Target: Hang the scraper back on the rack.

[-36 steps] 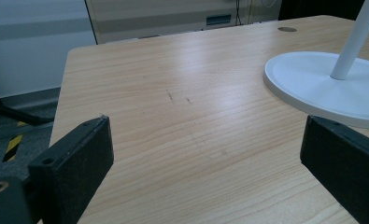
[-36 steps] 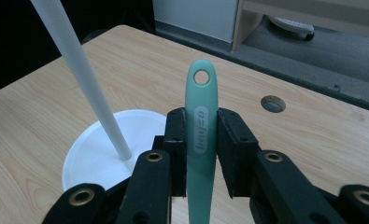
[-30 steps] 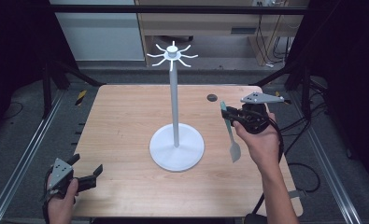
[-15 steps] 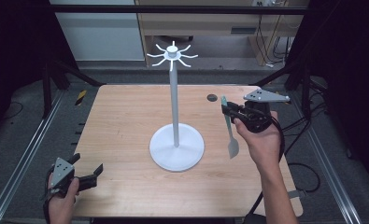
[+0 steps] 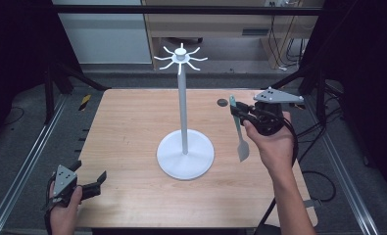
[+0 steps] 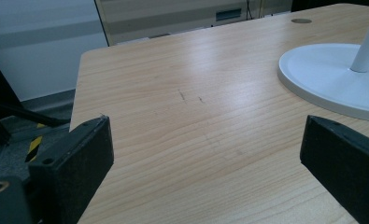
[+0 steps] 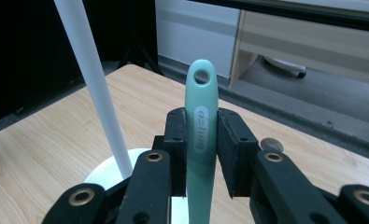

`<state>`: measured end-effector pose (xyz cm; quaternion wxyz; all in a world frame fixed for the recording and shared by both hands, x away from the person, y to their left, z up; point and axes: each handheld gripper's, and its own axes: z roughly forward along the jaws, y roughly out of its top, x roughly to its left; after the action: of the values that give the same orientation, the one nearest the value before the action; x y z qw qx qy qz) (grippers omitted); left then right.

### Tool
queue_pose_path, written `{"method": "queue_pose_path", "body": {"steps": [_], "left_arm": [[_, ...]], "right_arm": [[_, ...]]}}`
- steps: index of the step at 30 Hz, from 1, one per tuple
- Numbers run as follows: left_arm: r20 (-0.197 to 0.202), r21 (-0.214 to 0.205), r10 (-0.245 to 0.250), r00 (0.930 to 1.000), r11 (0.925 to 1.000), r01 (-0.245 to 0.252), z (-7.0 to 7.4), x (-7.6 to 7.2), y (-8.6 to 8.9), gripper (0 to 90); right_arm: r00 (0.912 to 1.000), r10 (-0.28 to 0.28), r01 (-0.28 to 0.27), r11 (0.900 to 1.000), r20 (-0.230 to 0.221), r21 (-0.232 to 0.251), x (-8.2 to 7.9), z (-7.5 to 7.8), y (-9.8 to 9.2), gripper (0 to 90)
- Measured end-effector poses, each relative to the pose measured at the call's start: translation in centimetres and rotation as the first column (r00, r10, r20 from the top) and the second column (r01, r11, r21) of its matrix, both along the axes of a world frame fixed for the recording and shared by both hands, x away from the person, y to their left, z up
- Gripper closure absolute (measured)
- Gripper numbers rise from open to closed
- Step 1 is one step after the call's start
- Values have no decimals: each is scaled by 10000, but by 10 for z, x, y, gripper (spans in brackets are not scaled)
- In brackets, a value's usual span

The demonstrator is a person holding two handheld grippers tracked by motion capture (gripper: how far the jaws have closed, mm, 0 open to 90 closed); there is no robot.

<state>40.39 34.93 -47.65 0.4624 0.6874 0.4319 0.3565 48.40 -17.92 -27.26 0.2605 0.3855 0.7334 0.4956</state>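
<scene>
A white stand (image 5: 183,98) with a round base (image 5: 185,155) and hooked arms at its top (image 5: 180,57) rises from the middle of the wooden table. My right gripper (image 5: 236,111) is shut on the mint-green handle of a spatula (image 5: 239,132), held above the table right of the pole, blade hanging down. In the right gripper view the spatula handle (image 7: 201,121), with its hanging hole uppermost, sits pinched between the pads (image 7: 231,140), and the stand's pole (image 7: 94,79) slants past on the left. My left gripper (image 5: 95,181) rests open at the table's near left corner, jaws wide apart over bare wood.
A small dark round grommet (image 5: 222,102) sits in the table (image 5: 132,122) behind the right gripper. Metal frame rails (image 5: 29,161) run along both table sides. The left gripper view has the stand's base (image 6: 331,74) off to its right.
The right gripper with the spatula has risen slightly and shifted a little; the left gripper has stayed where it was.
</scene>
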Motion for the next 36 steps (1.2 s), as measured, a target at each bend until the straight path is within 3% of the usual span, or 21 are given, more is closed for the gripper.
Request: {"method": "queue_pose_path", "body": {"steps": [7, 12, 16, 24, 36], "left_arm": [[-62, 305, -72, 10000, 9995, 73, -2, 2, -3, 23], [-65, 335, 2, 10000, 9994, 0, -1, 1, -4, 23], [-52, 321, -31, 10000, 9995, 33, -2, 2, -4, 23], [-178, 434, -277, 9995, 9987, 284, -3, 4, -9, 24], [-368, 518, -545, 9978, 9971, 564, -5, 6, -16, 24]], "right_arm": [[9997, 200, -201, 9998, 165, 83, 0, 6, 7, 745], [9994, 191, -188, 9998, 305, -89, 3, 8, 12, 745], [9986, 218, -223, 9997, 491, 102, 2, 11, 12, 745], [9956, 75, -129, 9983, 934, 574, -15, 19, 16, 745], [9866, 105, -219, 9974, 1629, 687, -31, 45, 26, 745]]}}
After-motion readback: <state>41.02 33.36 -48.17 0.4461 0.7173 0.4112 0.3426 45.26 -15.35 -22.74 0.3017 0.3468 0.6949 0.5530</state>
